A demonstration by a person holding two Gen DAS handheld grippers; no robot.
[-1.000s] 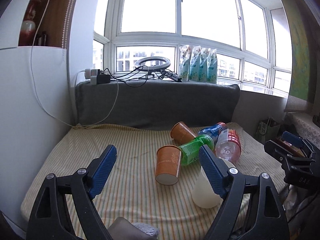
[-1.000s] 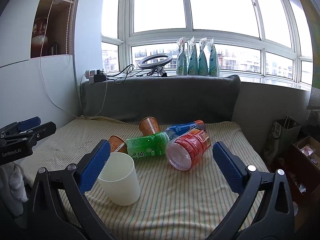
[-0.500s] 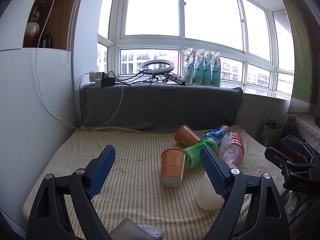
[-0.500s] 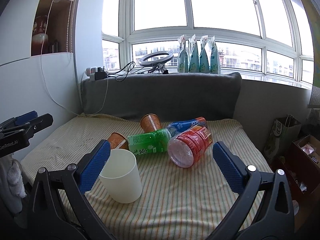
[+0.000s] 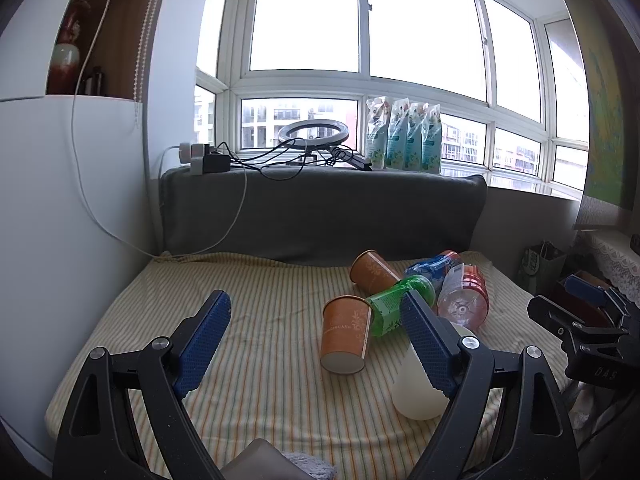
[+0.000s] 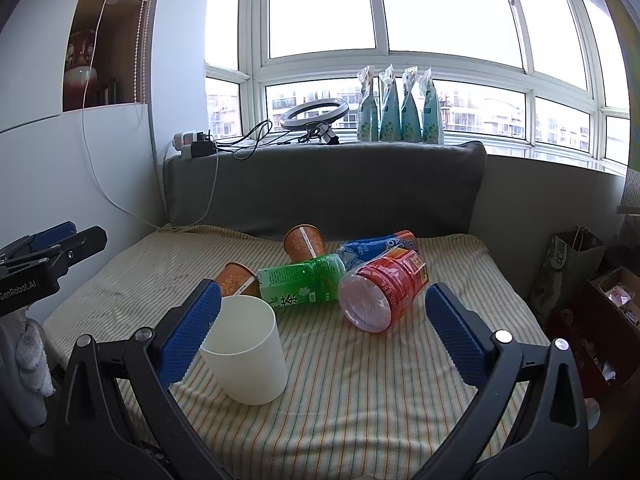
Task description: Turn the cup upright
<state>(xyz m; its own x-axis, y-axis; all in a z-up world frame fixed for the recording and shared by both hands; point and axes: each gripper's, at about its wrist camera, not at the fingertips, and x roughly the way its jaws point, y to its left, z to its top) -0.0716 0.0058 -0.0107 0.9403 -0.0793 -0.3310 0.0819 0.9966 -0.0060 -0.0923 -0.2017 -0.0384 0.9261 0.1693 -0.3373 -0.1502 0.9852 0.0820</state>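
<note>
the white cup [image 6: 244, 354] stands mouth-up on the striped bed cover [image 6: 360, 384], near its front edge, just beside the left blue pad of the right gripper [image 6: 322, 334], whose jaws are wide apart and hold nothing. from the left wrist view the same white cup [image 5: 416, 392] is half hidden behind the right finger of the left gripper [image 5: 316, 344], jaws also wide apart and empty. compared with a second ago, both cameras have drawn back and up a little: the cup sits a touch lower between the pads, and more of the grey backrest [image 6: 320, 188] shows. behind the cup the pile is unchanged: an orange paper cup [image 5: 346, 334] on its side, a green tea bottle [image 6: 302, 282] against it, a red bottle [image 6: 382, 288], a blue bottle [image 6: 376, 246] and a second orange paper cup [image 6: 304, 242] farther back.
</note>
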